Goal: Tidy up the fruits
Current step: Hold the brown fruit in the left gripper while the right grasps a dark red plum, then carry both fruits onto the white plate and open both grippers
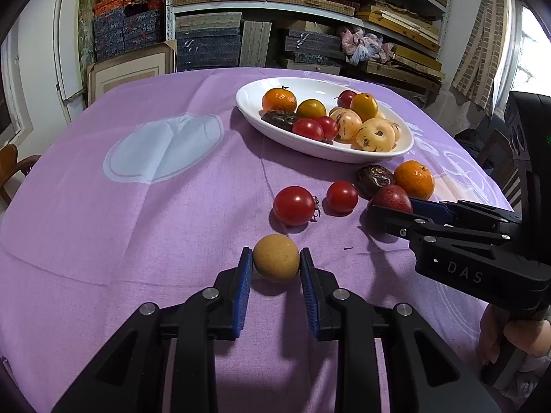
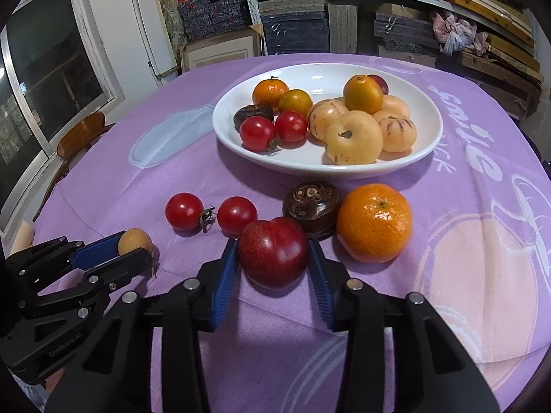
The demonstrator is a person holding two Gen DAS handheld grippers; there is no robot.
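My left gripper (image 1: 275, 254) is shut on a small tan round fruit (image 1: 275, 258) that rests low on the purple cloth; the right wrist view shows this gripper (image 2: 136, 247) and the fruit (image 2: 134, 239) at the left. My right gripper (image 2: 273, 251) is shut on a dark red plum (image 2: 272, 254), with both blue pads against its sides. The left wrist view shows the right gripper (image 1: 392, 206) and the plum (image 1: 391, 196) at the right. Beyond them stands a white bowl (image 2: 327, 172) with several fruits in it.
Loose on the cloth lie two cherry tomatoes (image 2: 184, 210) (image 2: 237, 214), a dark brown fruit (image 2: 311, 206) and a mandarin (image 2: 374, 222), all close to the plum. A wooden chair (image 2: 82, 130) stands past the table's left edge. Shelves of boxes line the back wall.
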